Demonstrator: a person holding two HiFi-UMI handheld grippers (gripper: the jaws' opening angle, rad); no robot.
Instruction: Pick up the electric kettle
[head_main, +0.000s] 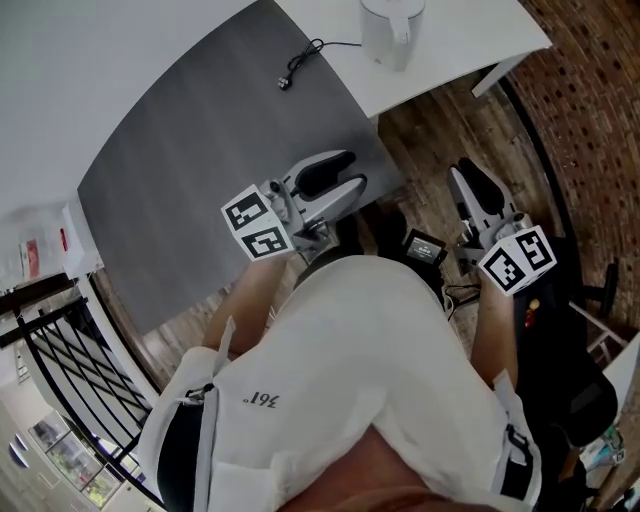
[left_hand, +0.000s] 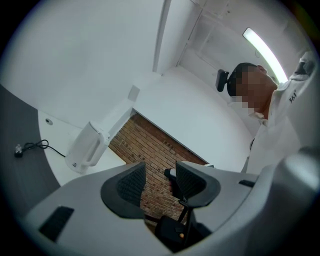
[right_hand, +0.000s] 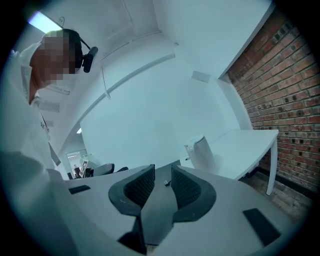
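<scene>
Electric kettle (head_main: 388, 30) upright on white bench (head_main: 470, 45), 12 o'clock in head view, well apart from both grippers. Black cord (head_main: 315, 48) with plug (head_main: 286, 82) on grey surface (head_main: 200, 160), kettle's 8 o'clock. Left gripper (head_main: 338, 180): jaws spread, nothing between. Right gripper (head_main: 470, 192): jaws parted, narrower gap, empty. Brick wall (head_main: 590, 110) at 2 o'clock.

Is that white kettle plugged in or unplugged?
Unplugged. The kettle stands on the white table; its cord ends in a plug lying loose on the grey surface, in no socket.
</scene>
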